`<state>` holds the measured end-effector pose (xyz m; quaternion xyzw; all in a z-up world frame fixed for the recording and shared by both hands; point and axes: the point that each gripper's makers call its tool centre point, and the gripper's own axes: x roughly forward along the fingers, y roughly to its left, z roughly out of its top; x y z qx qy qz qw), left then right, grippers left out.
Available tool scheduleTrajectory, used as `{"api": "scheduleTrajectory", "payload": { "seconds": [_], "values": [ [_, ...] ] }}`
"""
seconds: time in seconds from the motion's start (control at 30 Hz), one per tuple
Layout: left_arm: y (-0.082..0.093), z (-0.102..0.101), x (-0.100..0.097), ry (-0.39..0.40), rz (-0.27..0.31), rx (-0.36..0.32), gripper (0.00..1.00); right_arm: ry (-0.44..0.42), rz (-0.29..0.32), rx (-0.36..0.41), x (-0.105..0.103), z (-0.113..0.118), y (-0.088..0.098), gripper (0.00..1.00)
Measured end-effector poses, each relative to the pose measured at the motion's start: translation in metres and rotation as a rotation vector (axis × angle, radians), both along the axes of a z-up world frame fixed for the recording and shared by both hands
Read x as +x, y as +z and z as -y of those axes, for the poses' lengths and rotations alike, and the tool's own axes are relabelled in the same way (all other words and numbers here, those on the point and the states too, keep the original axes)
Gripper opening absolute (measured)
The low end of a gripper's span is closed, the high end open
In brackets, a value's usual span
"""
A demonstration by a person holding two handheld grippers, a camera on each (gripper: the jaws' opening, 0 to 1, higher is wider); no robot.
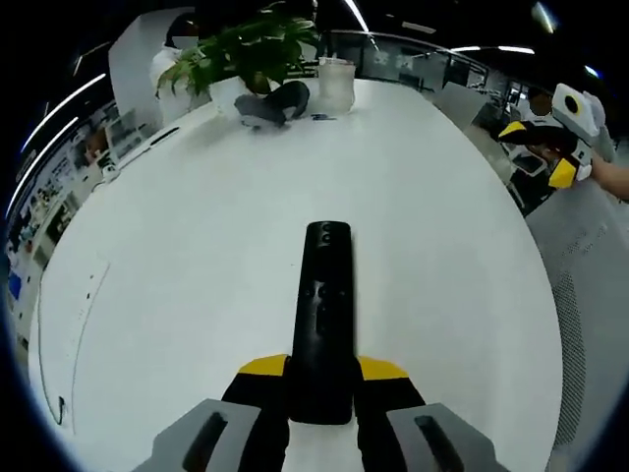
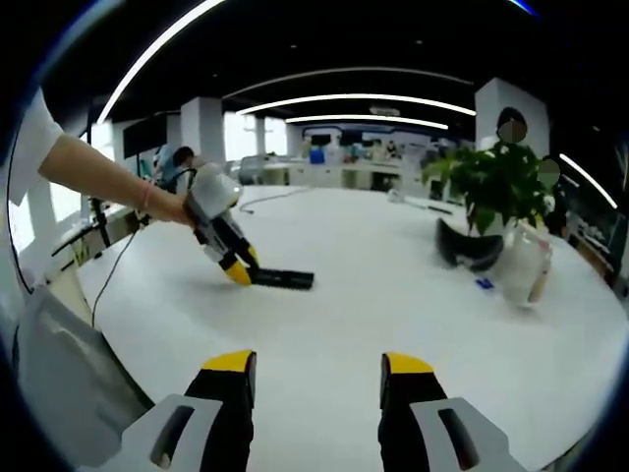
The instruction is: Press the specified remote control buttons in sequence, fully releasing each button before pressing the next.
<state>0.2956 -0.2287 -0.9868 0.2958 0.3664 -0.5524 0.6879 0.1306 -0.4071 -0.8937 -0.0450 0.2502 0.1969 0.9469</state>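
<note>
A long, slim black remote (image 1: 323, 320) lies flat on the smooth white desk (image 1: 177, 256), its matte face dotted with small round buttons. The left gripper (image 1: 321, 379) has its yellow-tipped black jaws clenched around the near end of the remote; from the right gripper view the same gripper (image 2: 241, 272) slants down from a person's hand (image 2: 172, 208) onto the remote (image 2: 280, 279). The right gripper (image 2: 317, 379) hangs well apart from it over bare desk, jaws released. At the far edge stands a leafy green plant (image 1: 246, 49) beside a clear glass jar (image 1: 335, 84) and a dark rounded object (image 1: 275, 103).
</note>
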Motion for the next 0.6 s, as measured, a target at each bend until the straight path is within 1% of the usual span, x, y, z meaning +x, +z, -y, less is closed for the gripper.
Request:
{"api": "scheduleTrajectory", "payload": {
  "seconds": [0.1, 0.37, 0.6],
  "values": [
    [-0.001, 0.0, -0.009, -0.029, -0.003, 0.018, 0.23, 0.001, 0.0, -0.003, 0.0, 0.0, 0.0, 0.48],
    [-0.001, 0.0, -0.019, -0.03, -0.007, 0.029, 0.23, 0.004, 0.001, -0.005, -0.001, 0.0, 0.0, 0.46],
    [-0.002, 0.0, -0.031, -0.062, -0.009, 0.056, 0.23, 0.003, 0.007, -0.001, -0.001, 0.0, 0.001, 0.45]
  ]
}}
